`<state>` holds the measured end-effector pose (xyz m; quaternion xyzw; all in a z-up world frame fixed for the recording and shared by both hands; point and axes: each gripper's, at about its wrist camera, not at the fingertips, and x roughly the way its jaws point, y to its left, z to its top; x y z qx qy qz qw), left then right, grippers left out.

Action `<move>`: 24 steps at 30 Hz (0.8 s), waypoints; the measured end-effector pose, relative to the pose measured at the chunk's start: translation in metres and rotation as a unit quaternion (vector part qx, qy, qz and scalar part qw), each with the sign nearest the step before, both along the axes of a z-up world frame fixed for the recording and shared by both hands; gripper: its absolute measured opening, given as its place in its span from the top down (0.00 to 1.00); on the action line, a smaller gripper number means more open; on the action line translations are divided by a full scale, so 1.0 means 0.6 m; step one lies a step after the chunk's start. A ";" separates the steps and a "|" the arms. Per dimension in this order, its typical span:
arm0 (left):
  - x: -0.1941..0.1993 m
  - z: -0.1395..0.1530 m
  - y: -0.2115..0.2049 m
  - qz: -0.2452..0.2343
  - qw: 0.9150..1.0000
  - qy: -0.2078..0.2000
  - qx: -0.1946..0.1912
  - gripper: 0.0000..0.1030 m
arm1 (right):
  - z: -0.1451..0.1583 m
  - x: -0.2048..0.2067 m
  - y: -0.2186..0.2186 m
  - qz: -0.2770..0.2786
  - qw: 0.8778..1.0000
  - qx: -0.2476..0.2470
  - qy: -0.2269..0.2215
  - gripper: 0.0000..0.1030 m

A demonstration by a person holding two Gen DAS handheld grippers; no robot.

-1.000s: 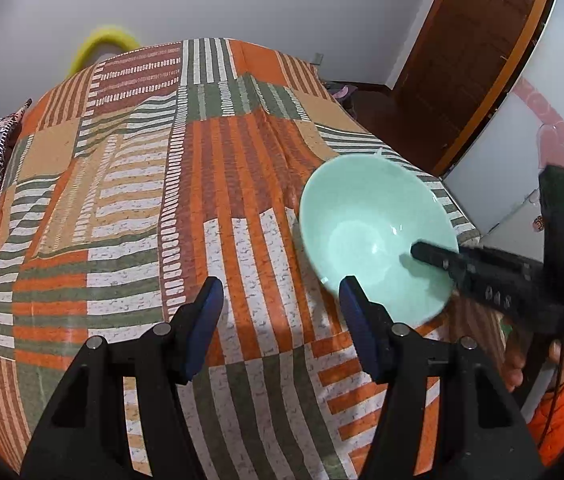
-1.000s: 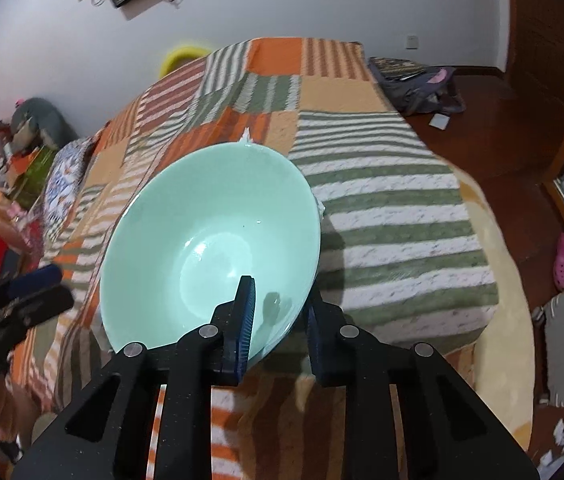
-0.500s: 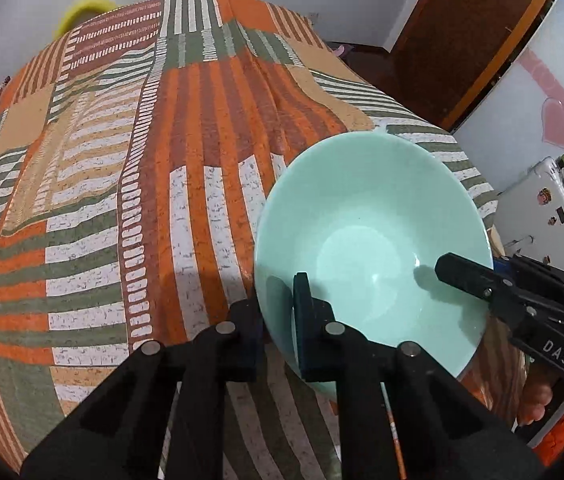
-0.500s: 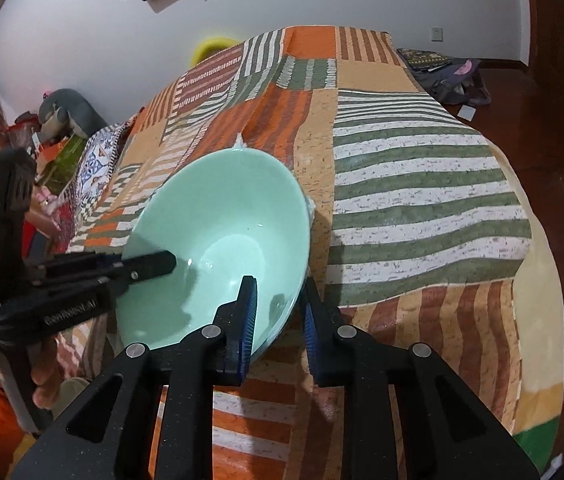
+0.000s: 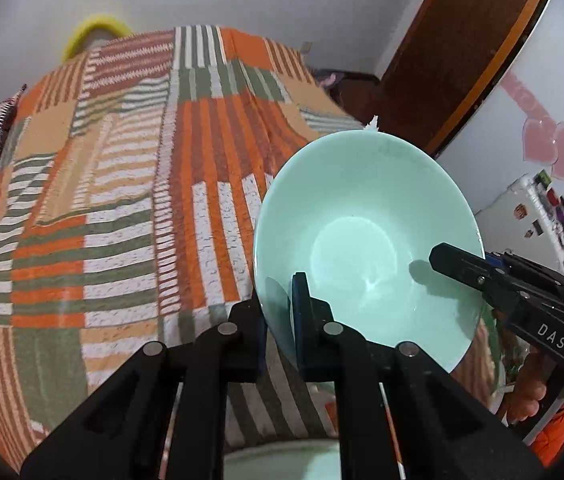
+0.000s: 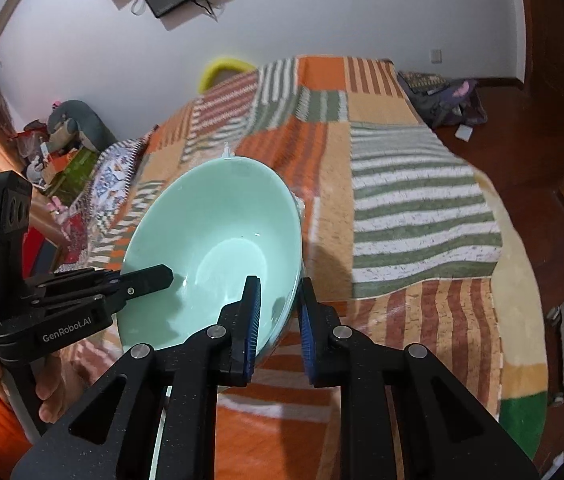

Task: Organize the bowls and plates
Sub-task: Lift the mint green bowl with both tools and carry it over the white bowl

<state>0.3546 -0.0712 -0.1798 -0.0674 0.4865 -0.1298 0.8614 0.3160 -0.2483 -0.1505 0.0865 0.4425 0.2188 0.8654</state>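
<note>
Both grippers, left and right, pinch opposite rims of a mint-green bowl above the striped bed; stacking it likely comes next.

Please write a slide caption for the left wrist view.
Both grippers clamp the mint-green bowl over a striped bedspread.
</note>
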 end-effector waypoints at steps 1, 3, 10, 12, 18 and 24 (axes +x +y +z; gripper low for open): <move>-0.010 0.012 0.005 0.004 1.000 -0.006 -0.003 0.90 | 0.007 -0.006 0.003 0.002 1.000 0.000 -0.005 0.84; -0.031 0.031 0.014 0.011 1.000 -0.019 -0.004 0.90 | 0.024 -0.019 0.011 0.005 1.000 0.000 -0.016 0.84; -0.127 0.100 0.060 0.031 0.998 -0.059 0.002 0.90 | 0.071 -0.078 0.053 0.026 0.998 0.007 -0.048 0.84; -0.152 0.112 0.074 0.037 0.997 -0.064 0.002 0.90 | 0.081 -0.093 0.067 0.035 0.998 0.008 -0.055 0.84; -0.238 0.145 0.124 0.065 0.995 -0.081 0.004 0.90 | 0.098 -0.143 0.115 0.060 0.996 0.016 -0.070 0.84; -0.311 0.161 0.179 0.092 0.992 -0.087 0.009 0.90 | 0.097 -0.181 0.166 0.089 0.993 0.026 -0.068 0.84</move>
